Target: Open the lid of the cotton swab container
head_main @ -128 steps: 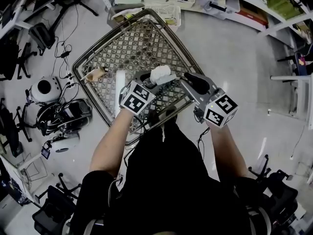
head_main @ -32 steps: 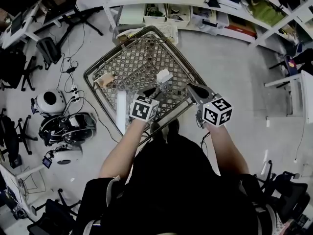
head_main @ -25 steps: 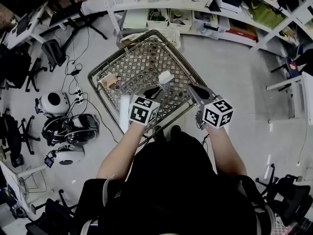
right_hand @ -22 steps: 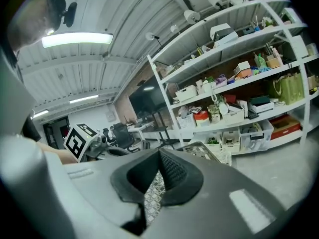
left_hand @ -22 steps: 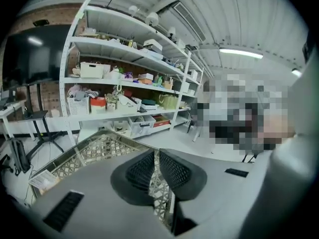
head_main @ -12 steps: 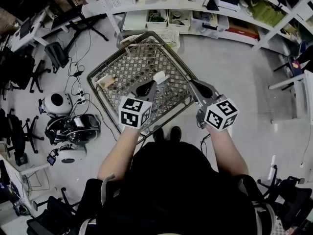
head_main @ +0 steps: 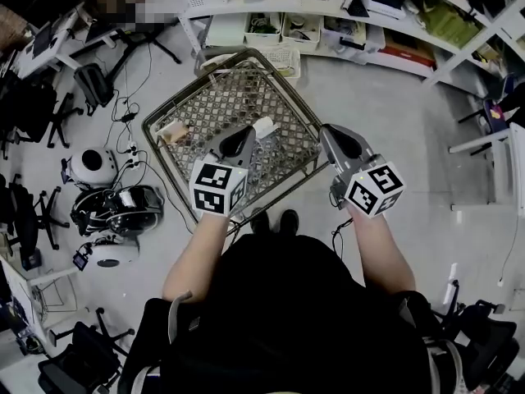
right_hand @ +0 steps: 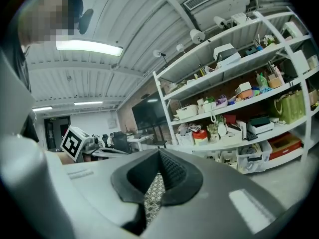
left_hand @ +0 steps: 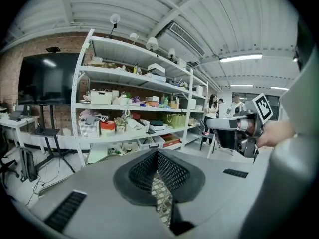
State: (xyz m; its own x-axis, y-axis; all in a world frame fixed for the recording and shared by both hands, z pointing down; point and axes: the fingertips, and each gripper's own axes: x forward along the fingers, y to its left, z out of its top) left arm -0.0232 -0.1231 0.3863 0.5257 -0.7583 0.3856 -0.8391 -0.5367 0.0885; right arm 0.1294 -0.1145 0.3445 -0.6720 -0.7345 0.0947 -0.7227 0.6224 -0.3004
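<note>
Grey concrete floor everywhere, with white shelves full of bins along the far side and a mess of chairs and cables off to the left. Right in the middle of the head view sits a wire mesh basket, turned so one corner points back at the person's shoes.

So, the cotton swab container: it's the little white thing lying in the basket, right of the middle, just past the tip of the left gripper and not touching it. It looks to be on its side, long axis slanting up and to the right in the head view, away from the person. It's way too small to say which end has the lid, or whether the lid is on or off.

Both tools are empty. The left gripper's own view shows its black pads pressed together with nothing in between, only a sliver of basket mesh showing through the gap underneath. Same deal with the right gripper: jaws closed tight, nothing held, hanging over the basket's right edge, well apart from the container. A small brownish object lies near the basket's left corner.
</note>
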